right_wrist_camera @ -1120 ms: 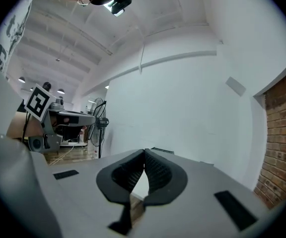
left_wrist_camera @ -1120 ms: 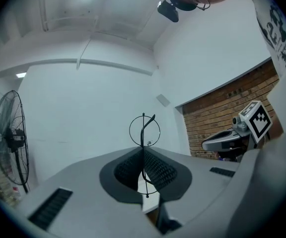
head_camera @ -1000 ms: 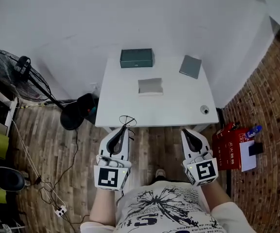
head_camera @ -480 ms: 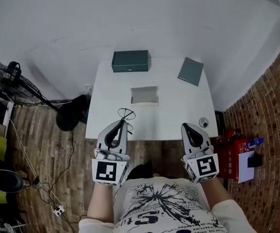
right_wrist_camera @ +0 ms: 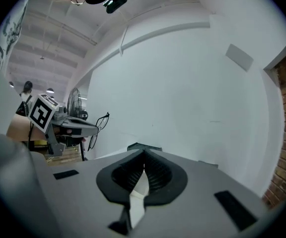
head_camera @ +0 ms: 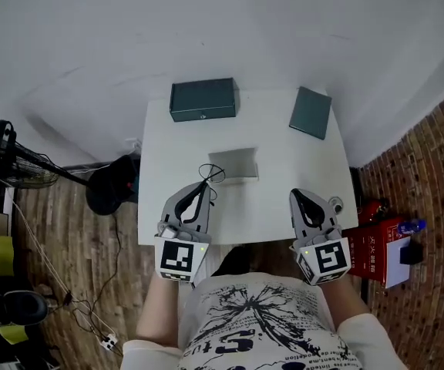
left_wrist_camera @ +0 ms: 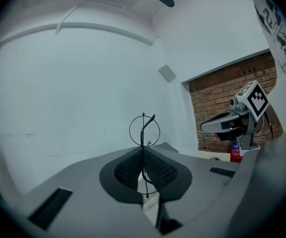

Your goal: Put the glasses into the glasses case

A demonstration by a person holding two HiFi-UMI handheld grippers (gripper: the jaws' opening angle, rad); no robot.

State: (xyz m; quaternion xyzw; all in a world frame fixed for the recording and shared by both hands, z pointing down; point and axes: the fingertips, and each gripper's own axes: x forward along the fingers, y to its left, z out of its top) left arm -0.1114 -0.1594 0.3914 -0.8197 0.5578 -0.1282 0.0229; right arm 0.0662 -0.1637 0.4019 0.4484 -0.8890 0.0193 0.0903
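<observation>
Head view: both claws have come forward from over the floor to the near edge of the table (head_camera: 284,160). The left claw (head_camera: 203,190) is clamped on the thin frame of the glasses (head_camera: 210,173), which stick out ahead of its tips, just short of a pale open box (head_camera: 234,163). The right claw (head_camera: 300,199) is closed and empty. A dark green box (head_camera: 203,99) lies farther ahead. The carry looks nearly done; placing remains.

The table (head_camera: 284,168) is white. On it sit a dark green box (head_camera: 203,99) and a grey-green case (head_camera: 311,112). The glasses (head_camera: 209,174) are thin and black. Beside the table, the floor (head_camera: 75,237) is brown.
</observation>
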